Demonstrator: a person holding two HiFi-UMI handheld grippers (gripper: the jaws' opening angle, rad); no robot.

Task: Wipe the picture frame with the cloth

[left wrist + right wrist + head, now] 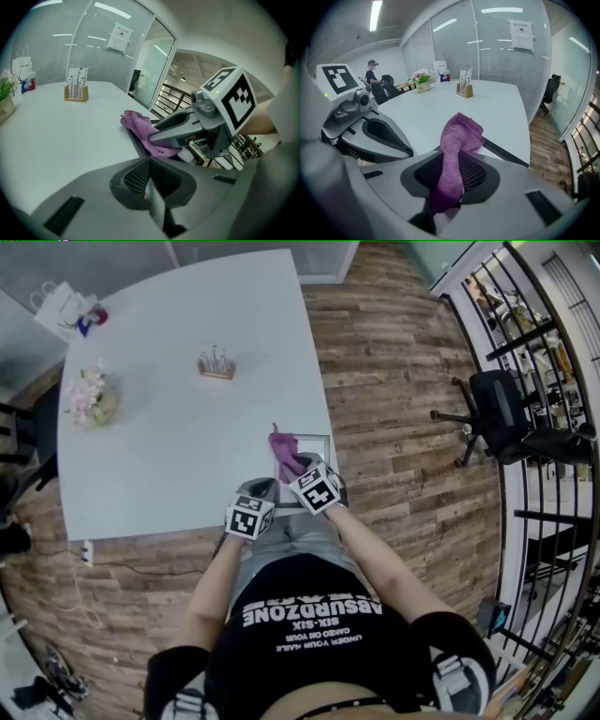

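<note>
Right gripper (452,174): jaws clamped on the purple cloth (461,132). The cloth runs up through the ribbed pads, and its free end pokes out in front, folded over. In the head view I see that end hanging over the picture frame (317,443), but I can't tell if it touches the glass.

The picture frame lies flat on the white table (187,456), at the near right corner, close to the table edge and to my operator's body. It has a pale face and a dark border.

Left gripper (150,177): jaws drawn almost together on a thin pale edge. The frame's dark border runs straight into them, so I read it as pinching the frame's near left side. In the left gripper view, the right gripper crosses in from the right, just above the frame, with cloth bunched under its jaw. The two grippers sit just beside each other, marker cubes nearly touching in the head view.

Rest of the table, well away from the frame:
- A wooden card stand (217,365) sits mid-table.
- A flower pot (89,397) is at the left edge.
- A white paper bag (62,304) is at the far left corner.

Off the table there's wood-plank floor (403,381), and a black office chair (497,409) to the right by the railing. The right gripper view shows glass partition walls behind the table and a person (371,70) far back on the left.
</note>
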